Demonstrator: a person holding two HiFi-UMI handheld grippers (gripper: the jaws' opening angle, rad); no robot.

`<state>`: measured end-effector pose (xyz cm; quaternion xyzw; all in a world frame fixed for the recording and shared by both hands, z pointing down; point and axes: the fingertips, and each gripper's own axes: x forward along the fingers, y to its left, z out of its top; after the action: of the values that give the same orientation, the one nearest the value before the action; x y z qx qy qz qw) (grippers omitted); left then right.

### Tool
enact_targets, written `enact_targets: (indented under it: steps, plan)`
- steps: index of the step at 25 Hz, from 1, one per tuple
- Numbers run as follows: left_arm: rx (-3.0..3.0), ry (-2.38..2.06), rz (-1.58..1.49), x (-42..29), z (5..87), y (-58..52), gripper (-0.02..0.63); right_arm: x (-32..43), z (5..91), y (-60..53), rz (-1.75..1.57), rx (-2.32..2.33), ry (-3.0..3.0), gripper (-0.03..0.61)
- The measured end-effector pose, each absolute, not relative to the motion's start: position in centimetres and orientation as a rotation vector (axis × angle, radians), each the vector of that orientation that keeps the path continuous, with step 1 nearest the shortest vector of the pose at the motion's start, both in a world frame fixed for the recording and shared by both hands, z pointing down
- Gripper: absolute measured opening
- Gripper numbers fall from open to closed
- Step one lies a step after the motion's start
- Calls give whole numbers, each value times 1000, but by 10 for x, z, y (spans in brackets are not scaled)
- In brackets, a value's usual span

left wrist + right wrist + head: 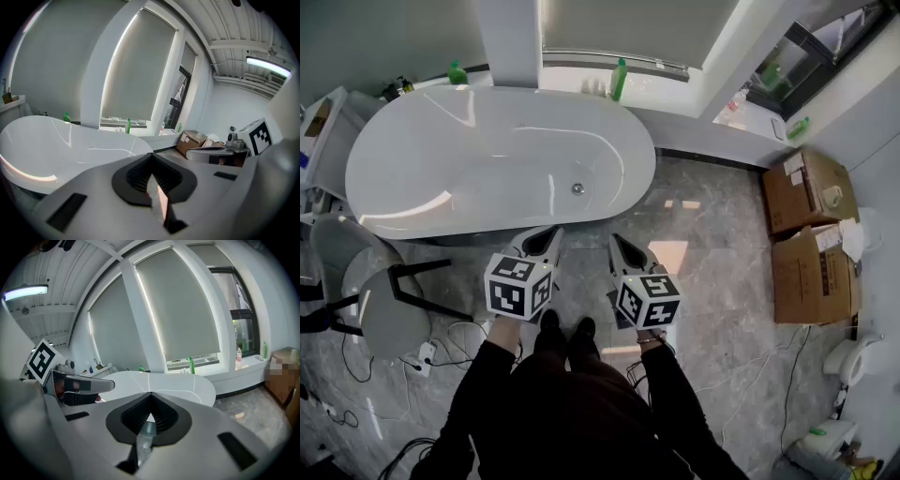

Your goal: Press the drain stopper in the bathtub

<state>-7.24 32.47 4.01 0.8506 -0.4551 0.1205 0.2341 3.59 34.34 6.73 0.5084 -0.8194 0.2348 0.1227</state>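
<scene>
The person holds the left claw (550, 236) and right claw (618, 244) side by side just short of the bathtub (487, 159), both clenched and empty.

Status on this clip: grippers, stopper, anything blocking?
Left gripper and right gripper: jaws shut, empty, held short of the bathtub. Drain stopper not yet pressed. Nothing visible between grippers and stopper.

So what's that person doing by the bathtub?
A person stands beside the white oval bathtub, holding a hand-held gripper in each hand. The left hand-held gripper and right hand-held gripper are both shut, empty, and outside the tub. Neither touches the small round metal drain stopper on its floor.
</scene>
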Motion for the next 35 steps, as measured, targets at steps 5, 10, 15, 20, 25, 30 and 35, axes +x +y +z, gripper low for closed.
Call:
enact_targets:
  steps: [5, 10, 15, 20, 25, 30, 35]
  plan:
    - [2329, -1261, 337, -70, 43, 321, 8, 41, 68, 338, 690, 1482, -2393, 2]
    - [2319, -1279, 359, -70, 47, 318, 8, 41, 70, 334, 698, 1475, -2387, 2]
    - [2305, -1285, 360, -66, 50, 315, 8, 47, 73, 332, 712, 1475, -2381, 2]
    - [2316, -1286, 358, -58, 46, 308, 8, 59, 73, 333, 758, 1461, -2402, 2]
    - [2322, -1314, 354, -50, 36, 303, 8, 81, 64, 331, 752, 1476, -2416, 2]
    - [2320, -1350, 341, -43, 29, 295, 8, 103, 50, 326, 754, 1534, -2419, 2]
    - [2329, -1350, 370, -36, 29, 282, 8, 111, 52, 318, 767, 1543, -2409, 2]
